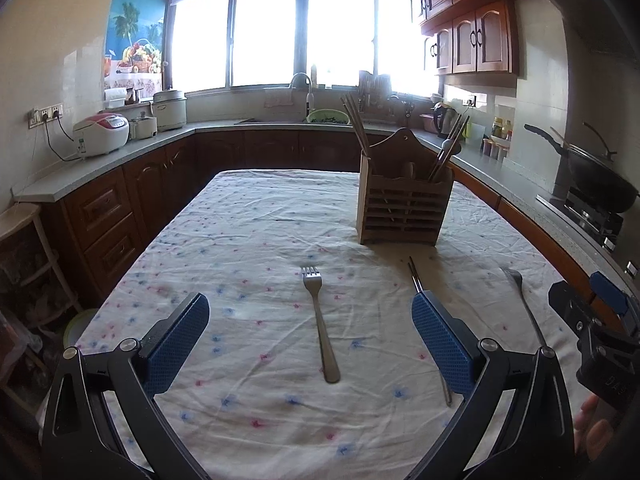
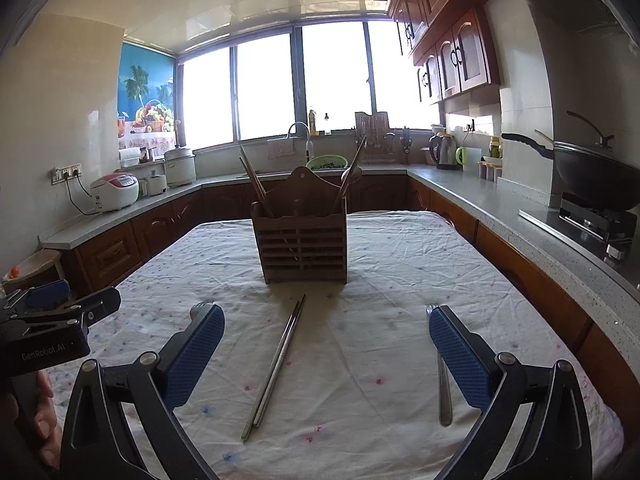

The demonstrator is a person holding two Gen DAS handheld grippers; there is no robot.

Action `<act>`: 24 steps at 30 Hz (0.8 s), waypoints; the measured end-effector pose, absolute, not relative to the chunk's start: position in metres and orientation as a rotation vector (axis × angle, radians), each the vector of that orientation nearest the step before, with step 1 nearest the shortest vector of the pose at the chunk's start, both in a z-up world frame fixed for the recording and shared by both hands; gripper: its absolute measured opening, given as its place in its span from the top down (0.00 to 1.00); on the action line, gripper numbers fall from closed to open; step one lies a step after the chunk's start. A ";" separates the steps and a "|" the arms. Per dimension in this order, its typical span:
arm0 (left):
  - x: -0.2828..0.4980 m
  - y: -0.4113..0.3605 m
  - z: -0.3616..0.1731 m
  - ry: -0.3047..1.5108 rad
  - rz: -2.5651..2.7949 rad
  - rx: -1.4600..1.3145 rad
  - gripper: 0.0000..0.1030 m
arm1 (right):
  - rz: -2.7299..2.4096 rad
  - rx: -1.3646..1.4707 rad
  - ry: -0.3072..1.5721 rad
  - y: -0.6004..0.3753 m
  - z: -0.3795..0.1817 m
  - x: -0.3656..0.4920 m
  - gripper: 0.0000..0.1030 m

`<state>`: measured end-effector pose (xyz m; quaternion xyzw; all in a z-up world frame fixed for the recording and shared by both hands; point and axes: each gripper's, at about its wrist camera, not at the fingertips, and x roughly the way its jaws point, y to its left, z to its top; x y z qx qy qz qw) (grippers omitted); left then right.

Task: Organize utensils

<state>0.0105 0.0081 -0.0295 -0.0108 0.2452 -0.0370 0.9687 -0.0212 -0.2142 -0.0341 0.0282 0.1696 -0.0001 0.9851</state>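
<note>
Grippers level above the table: left gripper (image 1: 310, 334) spread around fork (image 1: 320, 322), right gripper (image 2: 326, 346) spread over chopsticks (image 2: 274, 368)

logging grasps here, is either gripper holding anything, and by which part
Nothing is held. The left gripper is open above the fork, and the right gripper is open above the chopsticks; both utensils lie flat on the tablecloth.

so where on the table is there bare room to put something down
Bare cloth lies left of the fork and left of and behind the wooden holder. It is crowded in front of the holder: fork, metal chopsticks and spoon lie side by side.
</note>
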 end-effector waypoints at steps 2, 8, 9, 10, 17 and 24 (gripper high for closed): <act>0.008 0.006 -0.033 0.494 -0.065 0.007 0.00 | 0.007 0.065 0.343 -0.214 -0.038 -0.024 0.00; -0.005 0.002 -0.041 0.442 -0.045 0.076 0.00 | 0.000 0.043 0.317 -0.211 -0.042 -0.033 0.00; -0.006 0.002 -0.042 0.441 -0.050 0.073 0.00 | 0.001 0.043 0.310 -0.210 -0.043 -0.035 0.00; -0.007 0.003 -0.043 0.438 -0.054 0.069 0.00 | 0.001 0.043 0.305 -0.211 -0.043 -0.036 0.00; -0.015 0.008 -0.038 0.409 -0.039 0.056 0.00 | -0.004 0.055 0.264 -0.214 -0.039 -0.044 0.00; -0.021 0.007 -0.033 0.389 -0.035 0.065 0.00 | 0.003 0.057 0.250 -0.213 -0.038 -0.047 0.00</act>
